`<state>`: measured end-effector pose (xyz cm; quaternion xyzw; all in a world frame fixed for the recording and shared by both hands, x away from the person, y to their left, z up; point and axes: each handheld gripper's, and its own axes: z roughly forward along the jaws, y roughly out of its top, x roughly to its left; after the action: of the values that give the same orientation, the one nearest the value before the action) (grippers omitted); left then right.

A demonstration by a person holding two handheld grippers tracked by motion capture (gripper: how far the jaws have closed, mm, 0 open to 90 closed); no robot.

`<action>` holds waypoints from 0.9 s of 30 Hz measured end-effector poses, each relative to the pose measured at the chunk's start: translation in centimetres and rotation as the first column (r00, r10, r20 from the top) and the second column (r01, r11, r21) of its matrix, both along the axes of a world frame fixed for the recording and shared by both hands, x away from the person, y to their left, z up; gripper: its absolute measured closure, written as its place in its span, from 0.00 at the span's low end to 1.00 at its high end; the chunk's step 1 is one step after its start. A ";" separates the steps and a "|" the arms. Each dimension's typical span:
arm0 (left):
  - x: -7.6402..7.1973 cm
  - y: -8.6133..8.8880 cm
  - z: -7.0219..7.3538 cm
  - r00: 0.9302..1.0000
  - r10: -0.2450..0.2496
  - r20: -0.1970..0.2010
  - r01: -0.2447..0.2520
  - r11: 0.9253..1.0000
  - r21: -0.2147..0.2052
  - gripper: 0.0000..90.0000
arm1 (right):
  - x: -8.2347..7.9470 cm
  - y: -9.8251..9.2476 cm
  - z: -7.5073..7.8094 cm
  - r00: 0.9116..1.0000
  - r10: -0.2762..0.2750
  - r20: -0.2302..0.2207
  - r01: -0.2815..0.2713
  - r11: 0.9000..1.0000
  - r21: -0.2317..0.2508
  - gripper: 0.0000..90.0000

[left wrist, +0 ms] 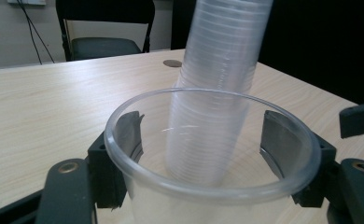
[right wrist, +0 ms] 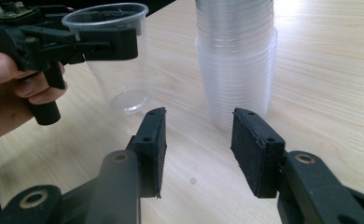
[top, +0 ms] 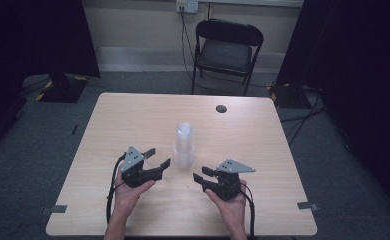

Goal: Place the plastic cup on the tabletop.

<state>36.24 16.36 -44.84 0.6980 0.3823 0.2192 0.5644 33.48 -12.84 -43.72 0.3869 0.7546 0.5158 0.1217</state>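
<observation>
A tall stack of clear plastic cups (top: 184,145) stands at the middle of the wooden table (top: 133,115). My left gripper (top: 160,156), just left of the stack, is shut on a single clear cup (left wrist: 203,205), with the pads pressing on its wall below the rim. In the right gripper view that cup (right wrist: 117,70) hangs upright in the left gripper (right wrist: 105,28), its base close to the tabletop beside the stack (right wrist: 236,70). My right gripper (top: 200,174) is open and holds nothing, pointing at the stack's base from a short way off (right wrist: 199,140).
A black folding chair (top: 227,50) stands beyond the far edge. A dark round cable hole (top: 221,108) sits at the back right of the table. Black curtains hang at both sides. Cables trail from both grippers over the near edge.
</observation>
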 end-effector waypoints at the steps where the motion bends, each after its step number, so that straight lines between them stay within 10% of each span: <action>1: 0.1 0.0 0.0 1.000 0.011 0.002 -0.011 1.000 0.012 0.33 | -0.1 -0.1 0.0 1.000 -0.003 -0.002 0.003 1.000 0.001 0.61; 27: 4.8 1.3 1.8 0.992 0.122 0.016 -0.123 0.992 0.036 0.32 | -0.4 -1.6 -1.4 1.000 -0.019 0.004 0.019 1.000 0.022 0.52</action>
<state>41.00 17.62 -43.05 0.6819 0.4164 0.2654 0.5396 33.04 -14.40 -45.15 0.3941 0.7449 0.5238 0.1238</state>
